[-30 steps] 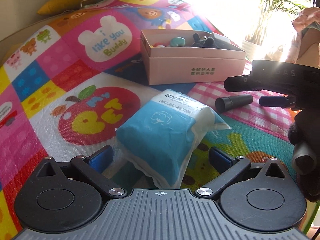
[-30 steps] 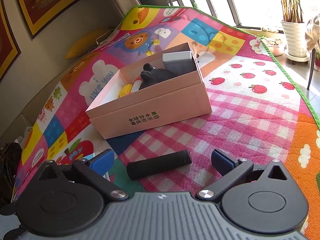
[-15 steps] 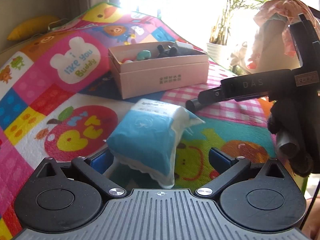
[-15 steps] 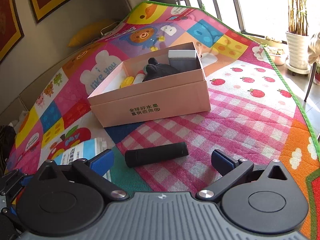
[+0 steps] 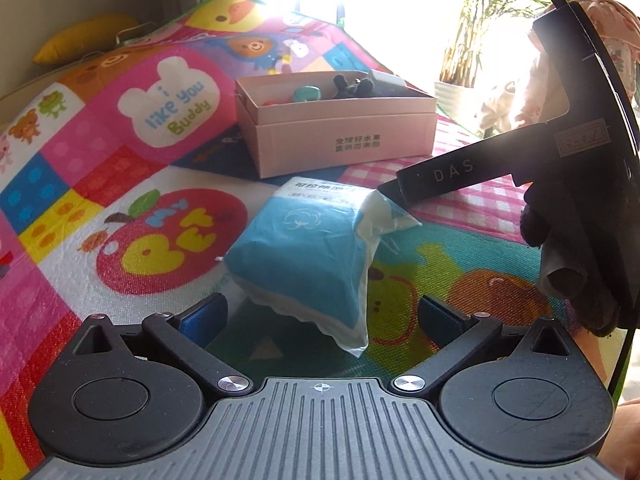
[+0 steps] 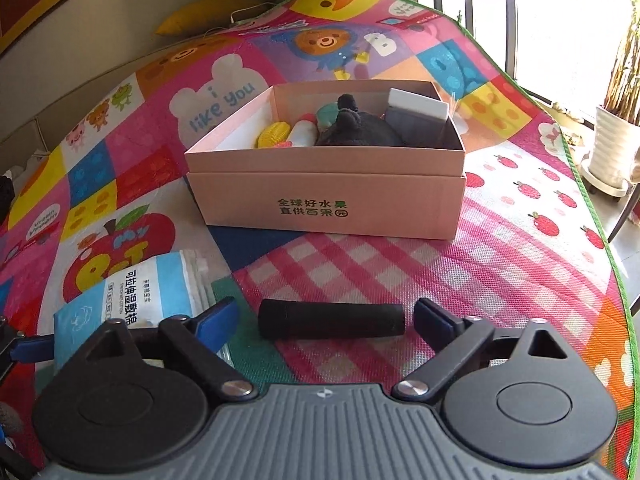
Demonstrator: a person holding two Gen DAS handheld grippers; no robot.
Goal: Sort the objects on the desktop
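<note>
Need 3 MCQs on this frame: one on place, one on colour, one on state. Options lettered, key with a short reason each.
1. Where does the black cylinder lie?
A. inside the pink box
B. on the mat, between the fingers of the right hand-held gripper
C. on top of the tissue pack

2. What colour is the tissue pack?
A. blue and white
B. red
C. yellow

3. How does the pink box stand?
A. lid shut
B. tipped on its side
C. open on top, with items inside

Key: 1 B, it lies on the checked mat, flanked by both blue pads, whose jaws are closing. 2 A, blue wrapper with white ends. 3 C, toys show over its rim.
</note>
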